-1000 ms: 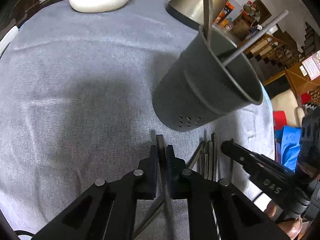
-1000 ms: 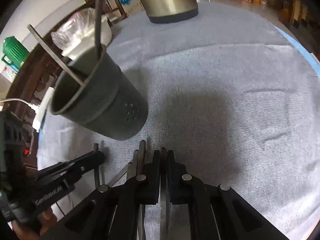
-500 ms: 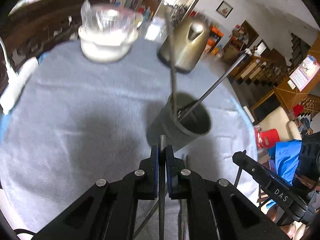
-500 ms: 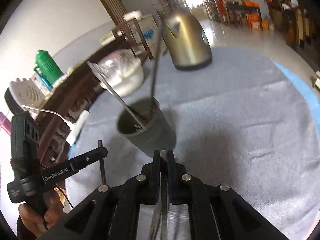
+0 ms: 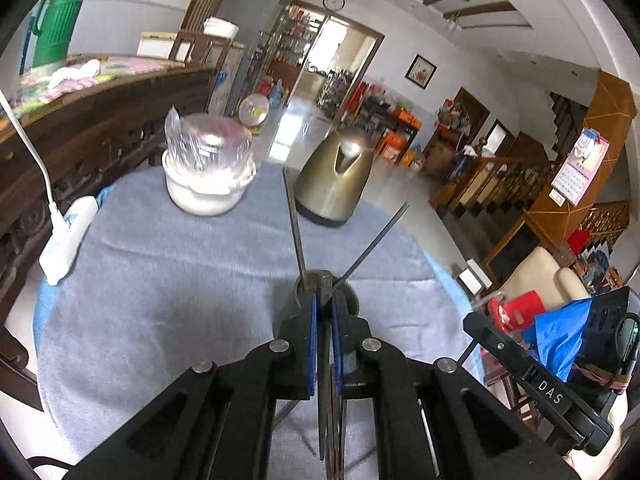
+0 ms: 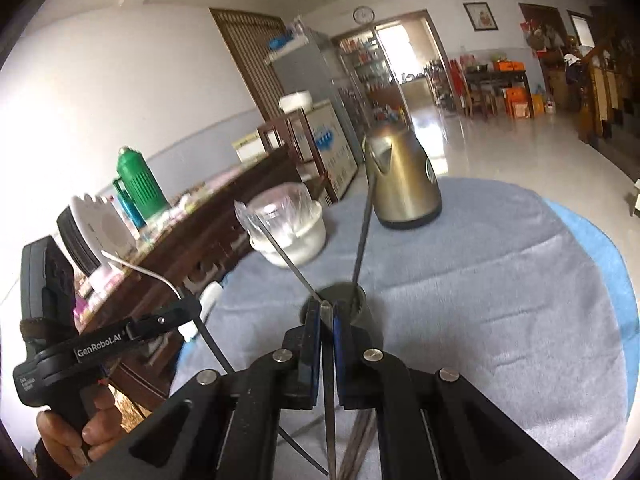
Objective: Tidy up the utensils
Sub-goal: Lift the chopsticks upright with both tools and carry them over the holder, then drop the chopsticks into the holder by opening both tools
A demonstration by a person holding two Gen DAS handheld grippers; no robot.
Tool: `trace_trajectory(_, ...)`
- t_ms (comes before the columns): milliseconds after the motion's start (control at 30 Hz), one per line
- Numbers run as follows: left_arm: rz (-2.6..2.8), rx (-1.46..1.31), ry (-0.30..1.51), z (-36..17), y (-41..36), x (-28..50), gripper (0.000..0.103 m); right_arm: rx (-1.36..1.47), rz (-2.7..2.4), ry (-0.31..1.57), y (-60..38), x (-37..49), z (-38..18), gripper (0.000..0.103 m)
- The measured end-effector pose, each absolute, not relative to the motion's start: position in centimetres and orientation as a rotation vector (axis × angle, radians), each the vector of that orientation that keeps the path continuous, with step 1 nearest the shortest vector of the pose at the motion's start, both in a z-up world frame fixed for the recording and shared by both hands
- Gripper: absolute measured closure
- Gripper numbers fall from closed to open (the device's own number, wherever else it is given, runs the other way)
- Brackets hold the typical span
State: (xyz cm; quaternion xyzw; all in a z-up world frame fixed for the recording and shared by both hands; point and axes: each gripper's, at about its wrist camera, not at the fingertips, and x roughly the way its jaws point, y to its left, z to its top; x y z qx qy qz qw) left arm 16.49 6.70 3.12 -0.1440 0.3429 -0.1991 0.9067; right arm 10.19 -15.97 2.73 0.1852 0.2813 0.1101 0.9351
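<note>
While both claws pinch one thin metal utensil each, the dark holder (image 5: pixel 352 300) waits just beyond their tips on the desk (image 5: pixel 180 280).
Left claw (image 5: pixel 324 312) and right claw (image 6: pixel 327 316) converge on it; the two utensils already inside could snag an incoming one or tip the holder. Only the right view shows the person's hand (image 6: pixel 76 436).

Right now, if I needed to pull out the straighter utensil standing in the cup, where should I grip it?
Grip the straighter utensil on its bare upper shaft, well above the cup rim, from the left: it stands almost upright, its lower end is buried, and the other utensil leans right.
</note>
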Motion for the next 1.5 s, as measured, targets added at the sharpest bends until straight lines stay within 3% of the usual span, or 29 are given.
trace_trajectory(633,-0.378,-0.264,0.546,10.5,7.3,17.0,0.096,0.378,0.206,0.381,-17.0,10.7,10.5,0.097)
trace_trajectory(967,-0.35,-0.268,0.362,15.1,7.0,18.4,0.096,0.386,0.142,0.284,-17.6,13.2,14.2,0.097)
trace_trajectory(1167,-0.304,-0.252,0.286,13.6,5.3,20.0,0.096,0.369,0.092,0.278,-17.0,15.5,13.0,0.097)
trace_trajectory(1500,-0.29,-0.204,0.52,5.5,3.5,24.7,0.096,0.367,0.108,0.48,-16.7,19.5,7.2,0.095)
